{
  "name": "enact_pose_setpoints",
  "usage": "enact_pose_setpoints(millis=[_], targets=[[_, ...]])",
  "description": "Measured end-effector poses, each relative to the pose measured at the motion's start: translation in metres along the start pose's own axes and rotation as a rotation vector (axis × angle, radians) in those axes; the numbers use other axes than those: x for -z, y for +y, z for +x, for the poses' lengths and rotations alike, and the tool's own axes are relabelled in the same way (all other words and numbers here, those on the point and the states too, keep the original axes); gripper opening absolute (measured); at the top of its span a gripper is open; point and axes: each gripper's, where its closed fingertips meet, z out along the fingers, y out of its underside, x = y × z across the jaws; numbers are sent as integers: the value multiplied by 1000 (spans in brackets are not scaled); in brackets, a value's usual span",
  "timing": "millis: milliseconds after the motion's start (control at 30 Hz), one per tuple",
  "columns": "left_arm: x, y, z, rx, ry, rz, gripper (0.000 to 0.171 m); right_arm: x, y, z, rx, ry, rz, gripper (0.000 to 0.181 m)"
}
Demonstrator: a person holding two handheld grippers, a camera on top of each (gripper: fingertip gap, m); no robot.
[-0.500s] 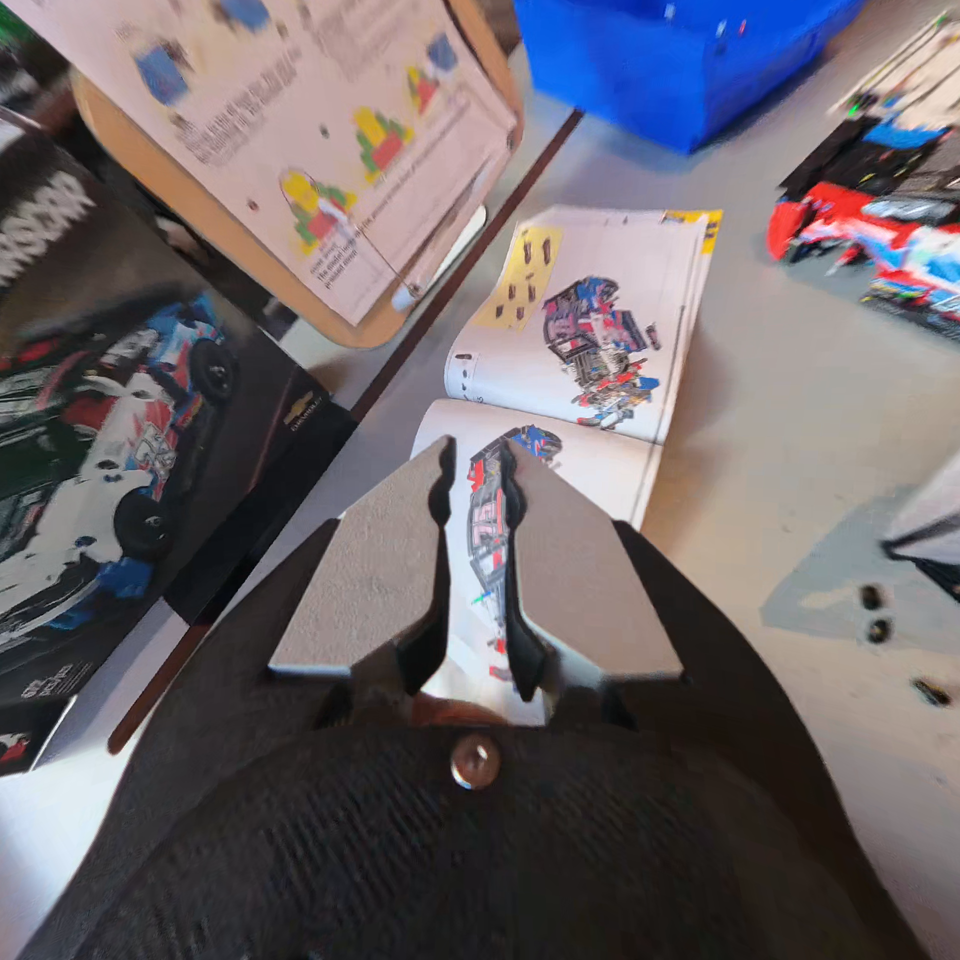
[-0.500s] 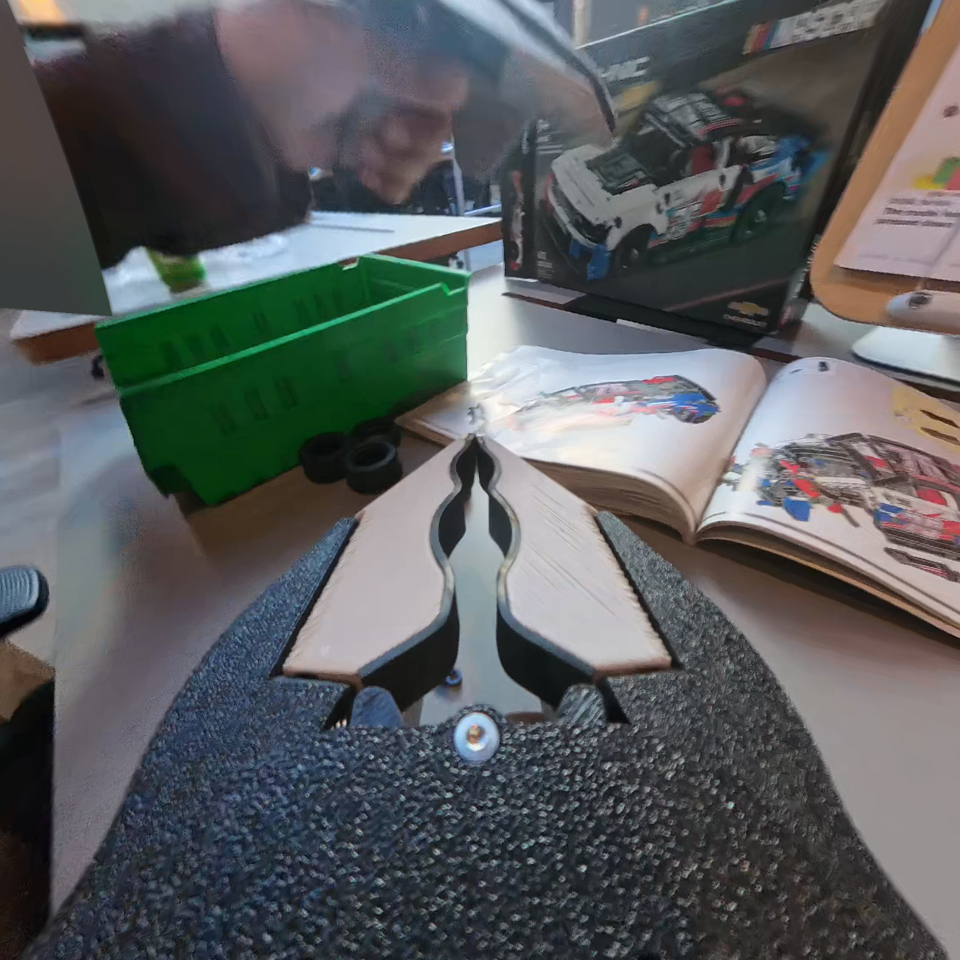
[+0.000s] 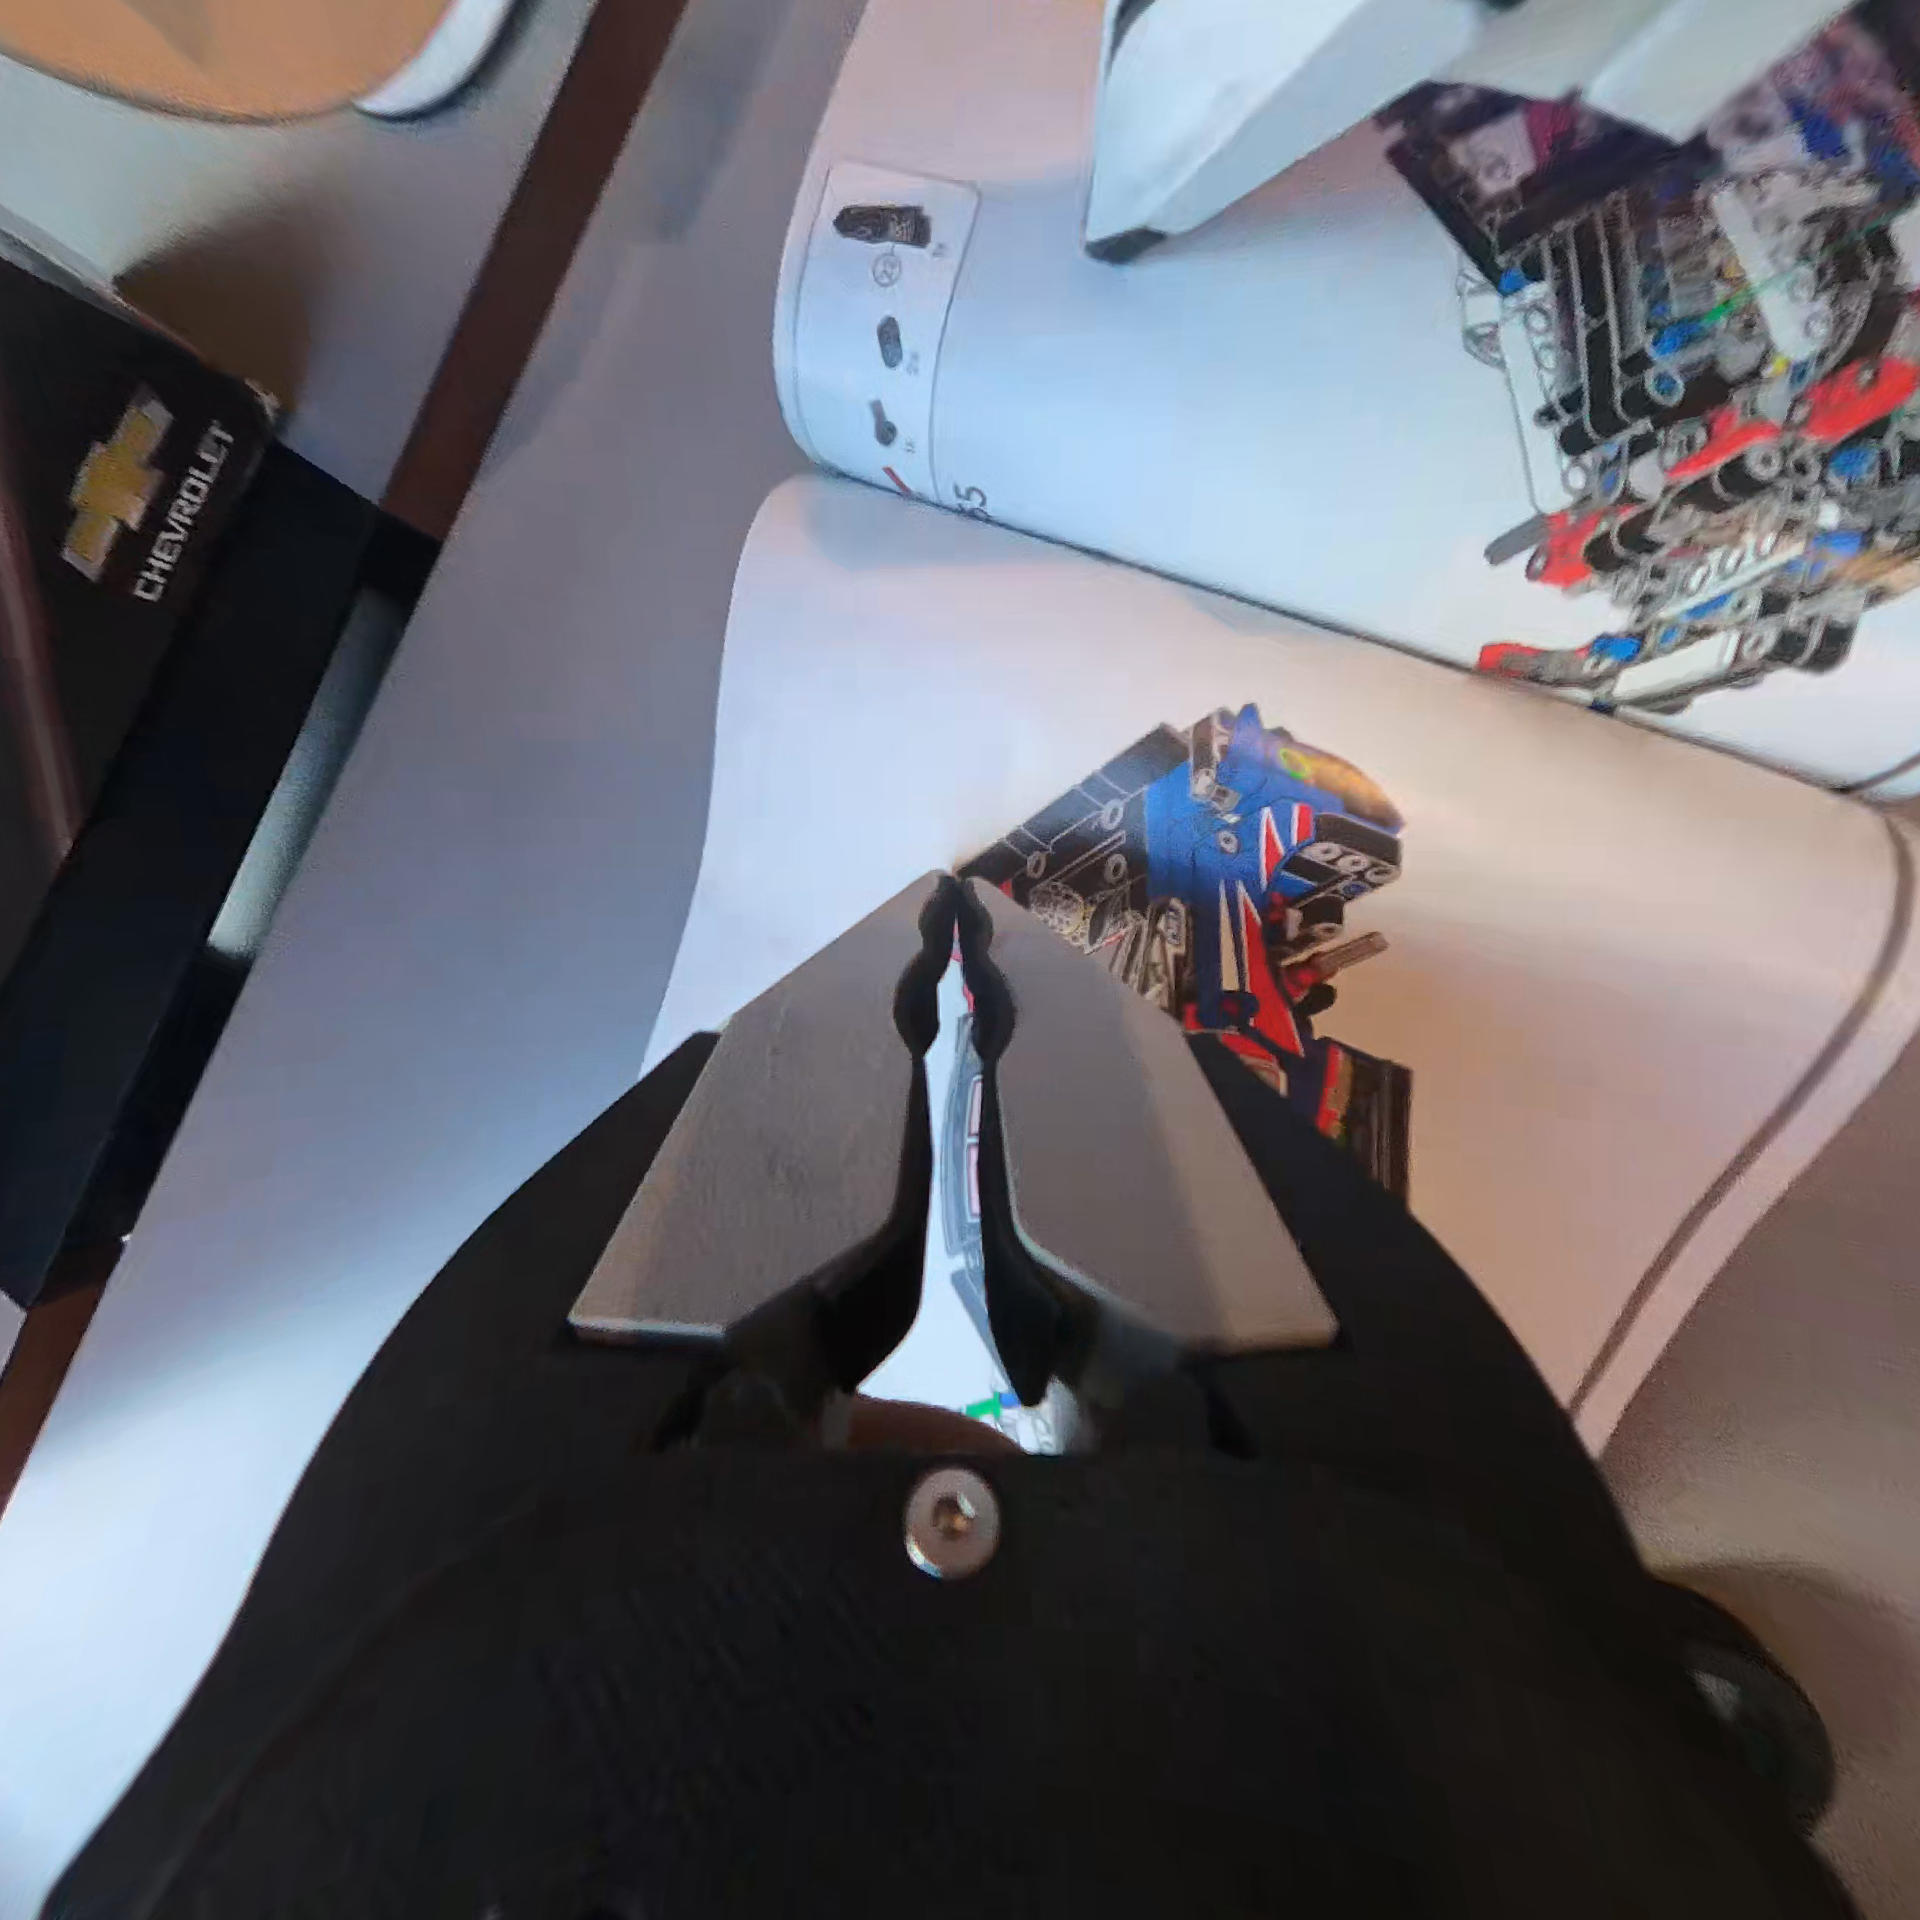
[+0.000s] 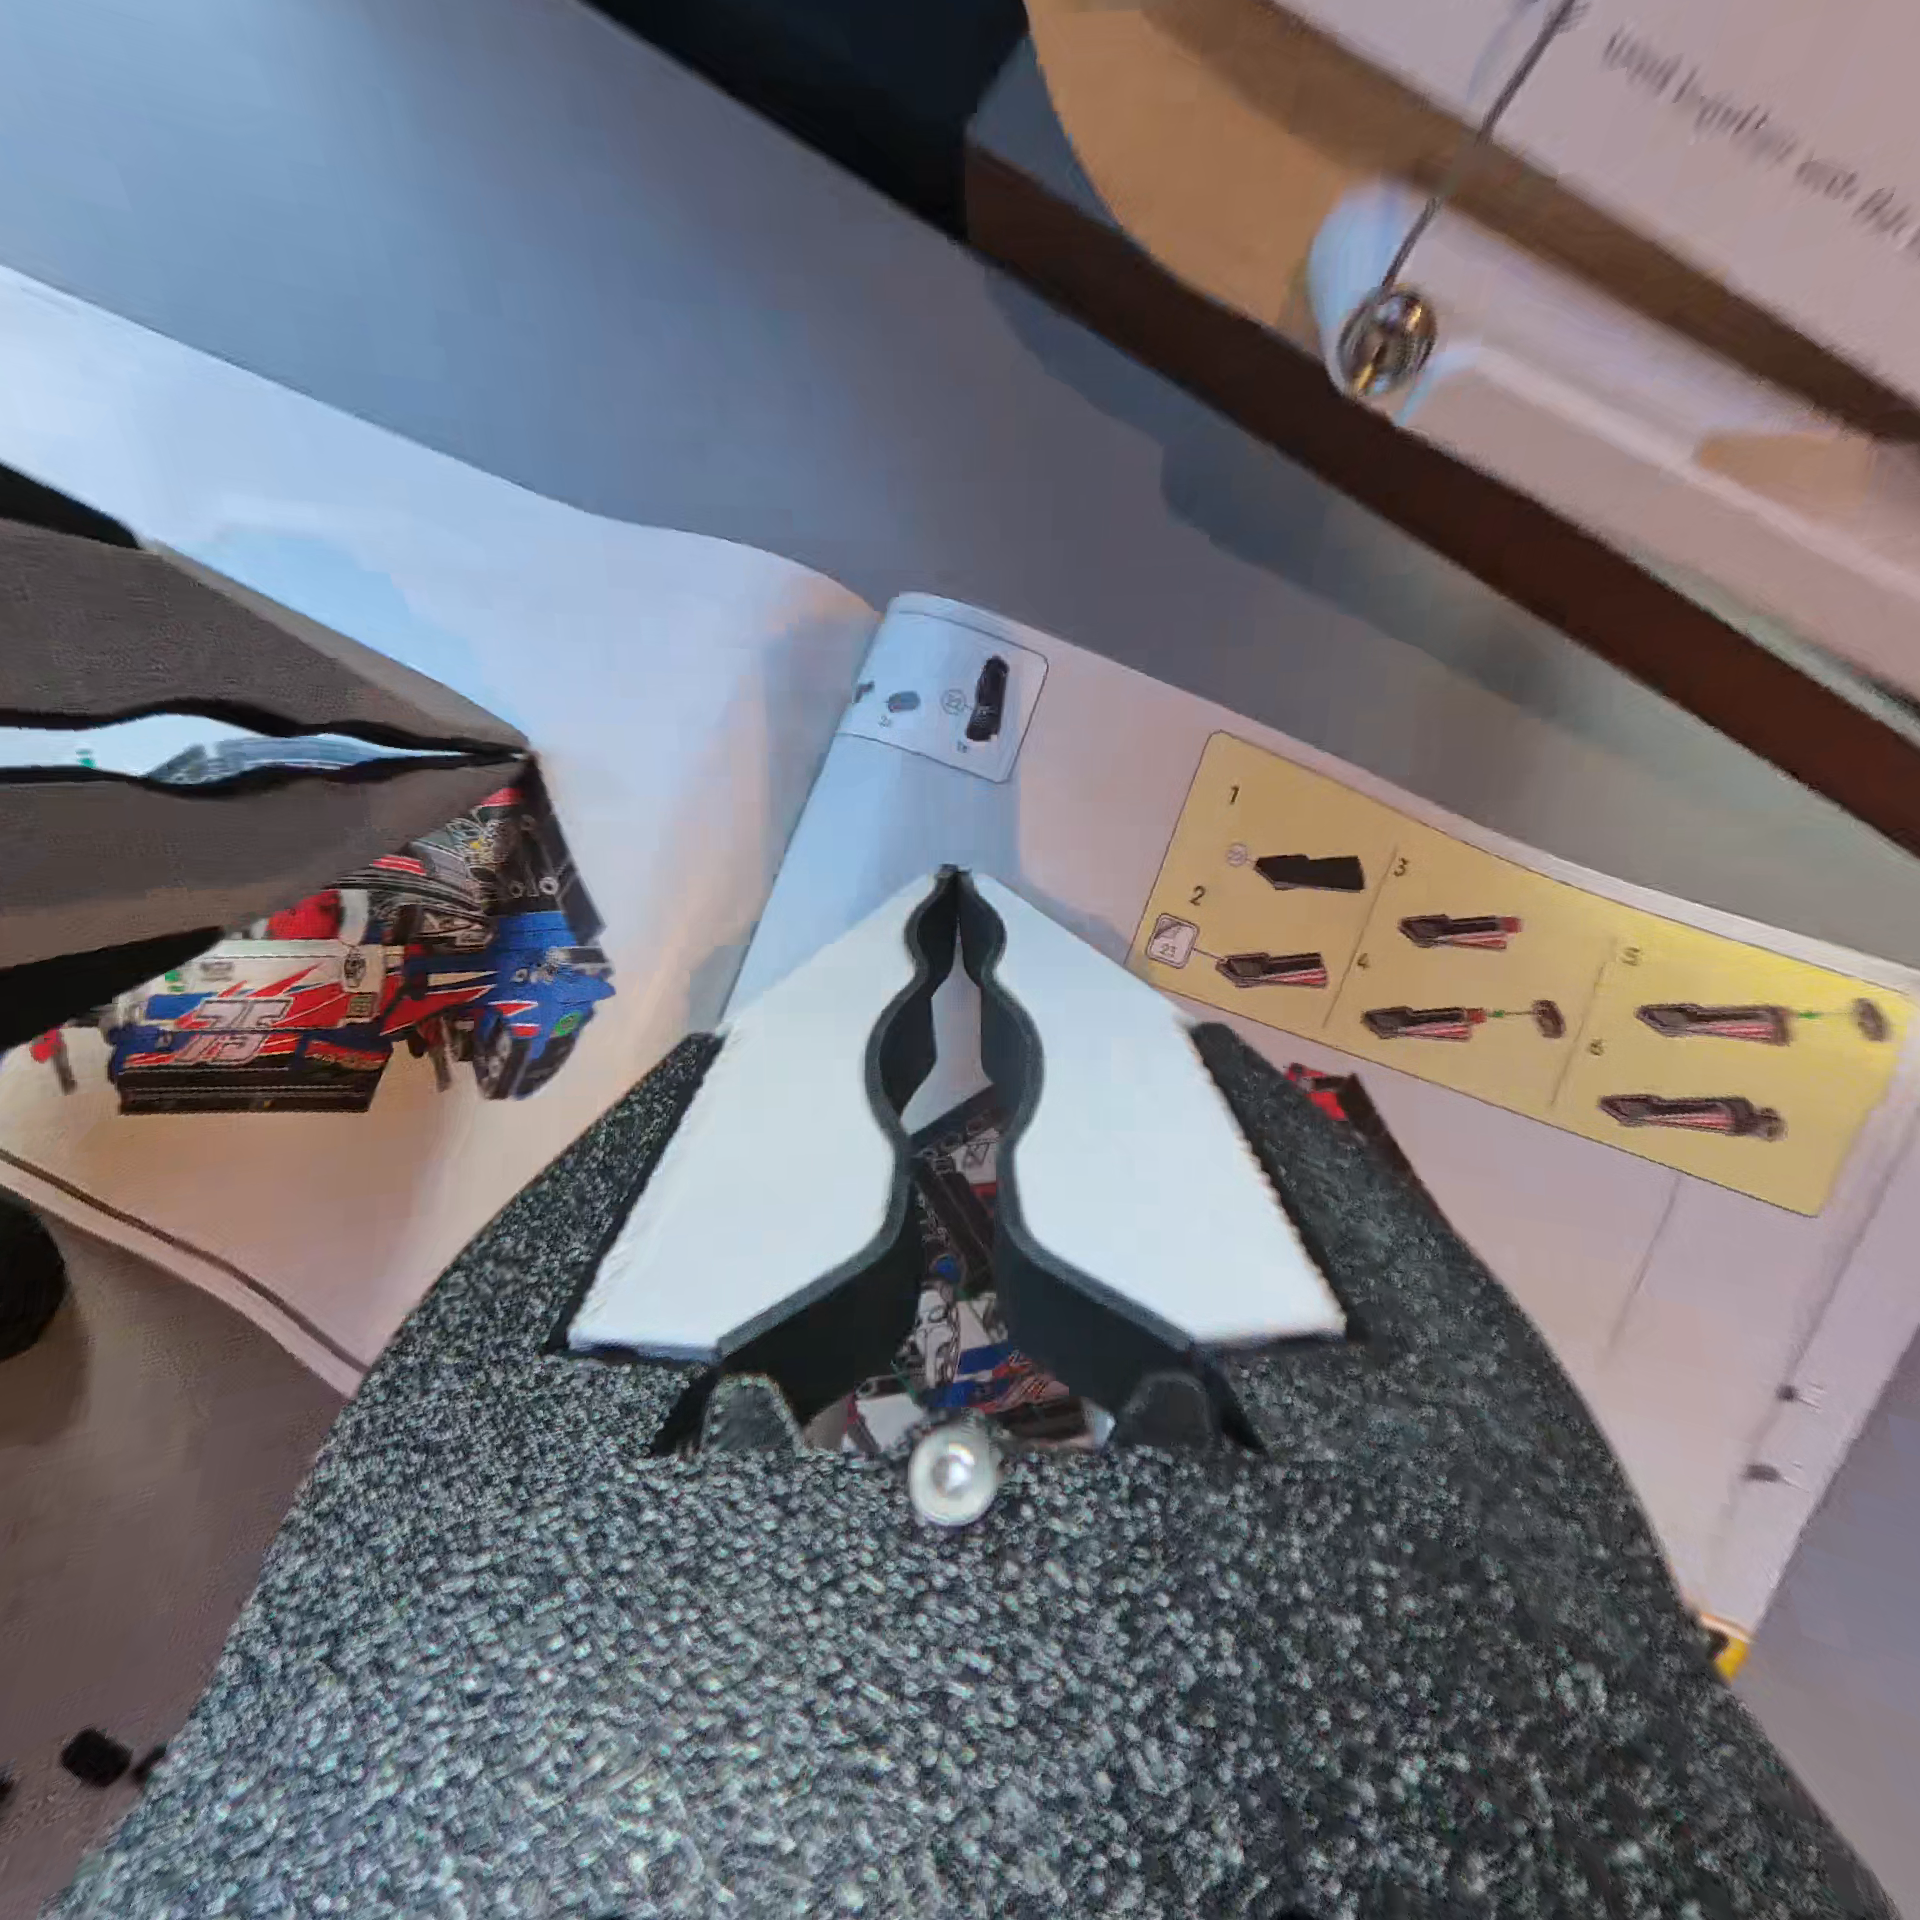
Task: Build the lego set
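Left gripper (image 3: 958,883): fingers pressed together at the tips, nothing between them, low over the booklet (image 3: 1558,987).
Right gripper (image 4: 954,878): tips also touching, empty, above the fold between the pages.
Just changed: both have dropped in close over the open pages; the green bin has left the view. I'd say they're checking the next step, so no building yet.
Textures: flat grey finger faces with wavy black edges; rough black gripper body on the right; glossy curling paper.
Lego set: only printed pictures show; the black box (image 3: 156,623) stands at the tabletop (image 3: 499,831) edge.

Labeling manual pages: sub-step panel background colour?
Yellow; the sub-step panel shows best in the right wrist view.
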Motion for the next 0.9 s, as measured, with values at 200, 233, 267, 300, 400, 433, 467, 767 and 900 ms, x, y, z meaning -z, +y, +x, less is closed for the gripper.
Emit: enact_pose_setpoints(millis=[200, 233, 267, 300, 400, 433, 467, 767, 900], targets=[[3, 2, 2, -17, 9, 2, 0, 23, 3, 1, 53, 13, 10, 0], [10, -2, 3, -13, 15, 20, 0, 37, 1, -7, 66, -4, 40, 0], [22, -9, 2, 4, 20, 56, 0, 54, 0, -17, 80, -25, 75, 0], [38, -16, 2, 25, 29, 101, 0, 71, 1, -29, 93, -55, 112, 1], [109, -33, -4, 100, 43, 262, 0, 126, 21, -78, 132, -181, 220, 7], [138, -35, -1, 120, 63, 330, 11, 143, 33, -97, 149, -228, 262, 8], [169, -34, 4, 137, 80, 397, 13, 156, 48, -115, 166, -271, 298, 8], [354, 46, 126, 148, 142, 763, 20, 162, 184, -186, 182, -264, 362, 9], [332, 89, 219, 170, 319, 817, 17, 150, 209, -198, 171, -236, 464, 9]])
